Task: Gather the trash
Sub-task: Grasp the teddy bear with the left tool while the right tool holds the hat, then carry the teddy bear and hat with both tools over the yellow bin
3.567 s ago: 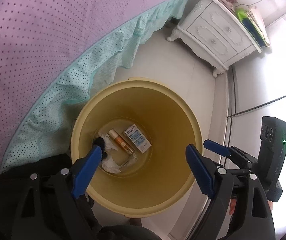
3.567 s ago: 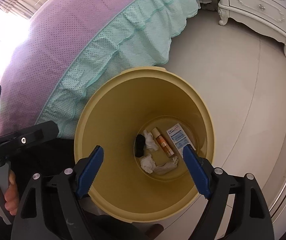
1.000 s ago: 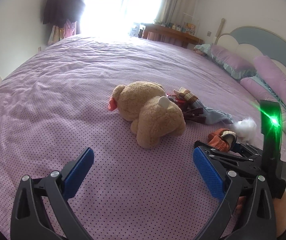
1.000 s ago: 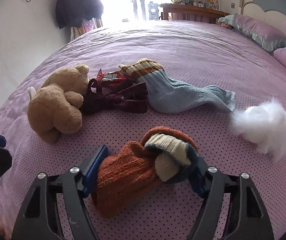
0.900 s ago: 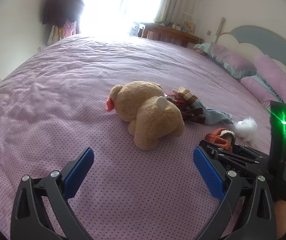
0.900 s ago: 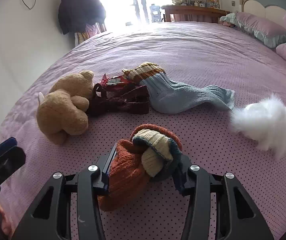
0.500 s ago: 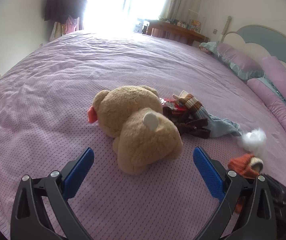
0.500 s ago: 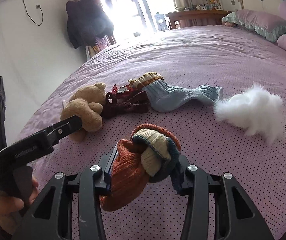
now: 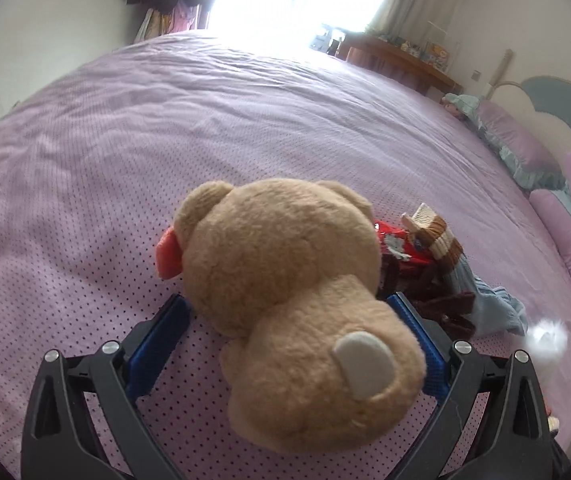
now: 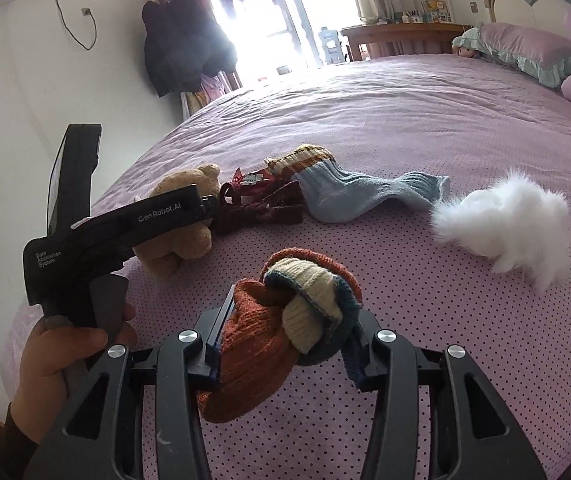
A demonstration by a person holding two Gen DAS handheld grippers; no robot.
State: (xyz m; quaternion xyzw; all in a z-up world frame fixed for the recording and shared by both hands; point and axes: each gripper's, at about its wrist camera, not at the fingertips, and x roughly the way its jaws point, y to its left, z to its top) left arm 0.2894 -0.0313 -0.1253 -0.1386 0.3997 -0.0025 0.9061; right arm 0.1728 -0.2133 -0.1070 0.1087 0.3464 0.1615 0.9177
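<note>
Left wrist view: left gripper (image 9: 285, 332) with its blue pads either side of a tan teddy bear (image 9: 297, 304) lying on the purple dotted bedspread (image 9: 165, 128). The right pad is hidden behind the plush and a gap shows beside the left pad, so whether the jaws press on the bear cannot be told. Just behind the bear: red wrapper (image 9: 399, 246), dark maroon strap item (image 9: 445, 304), striped-cuff blue sock (image 9: 461, 272), white fluff ball (image 9: 547, 338) further right.

Right wrist view: right gripper (image 10: 285, 344) clamped on a rolled orange sock bundle (image 10: 269, 336) w/ cream-and-blue cuff, held just above the bedspread; its jaws have just been closing, w/ the bundle between them. A hand (image 10: 57, 360) grips the left tool's black handle at left. Pillows (image 10: 533, 48) at far right. No bin or other container in either view; wrapper lies loose on the bed, betw. bear and blue sock.
</note>
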